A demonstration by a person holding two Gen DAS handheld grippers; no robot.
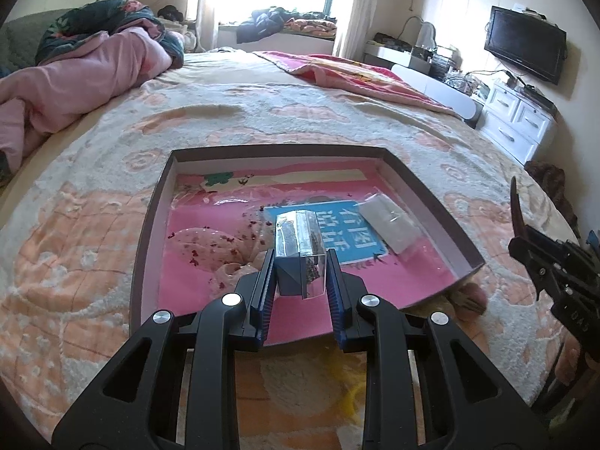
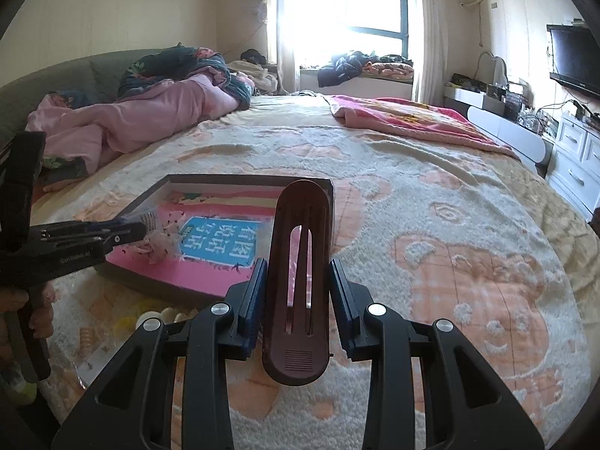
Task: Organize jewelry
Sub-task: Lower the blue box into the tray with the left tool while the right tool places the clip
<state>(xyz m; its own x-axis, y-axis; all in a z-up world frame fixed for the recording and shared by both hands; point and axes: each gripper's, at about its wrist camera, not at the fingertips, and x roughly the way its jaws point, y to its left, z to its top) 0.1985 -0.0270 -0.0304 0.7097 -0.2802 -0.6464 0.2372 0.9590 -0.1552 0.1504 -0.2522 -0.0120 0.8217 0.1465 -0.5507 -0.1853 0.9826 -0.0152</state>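
A small clear box [image 1: 300, 251] w/ dark beaded jewelry inside sits between the blue pads of the left claw [image 1: 299, 275]; the claw is closed on it, holding it over the near middle of a shallow tray [image 1: 431, 202]. The tray lies on the bed [image 1: 112, 195], toward its near edge. Its pink floor carries a blue card w/ white characters [image 1: 348, 232], and a small clear pouch [image 1: 390, 221] lies on the card's right side.

The right claw [image 2: 298, 285] is closed on a long maroon slotted case [image 2: 298, 273], held upright just beside the tray's near right corner, above the bedspread.

Likely step: carrying both pieces to the tray. Next move prob. calls for lowering the box onto a bare pink patch, clear of pouch & card, then loosening the grip gently so it doesn't tip.
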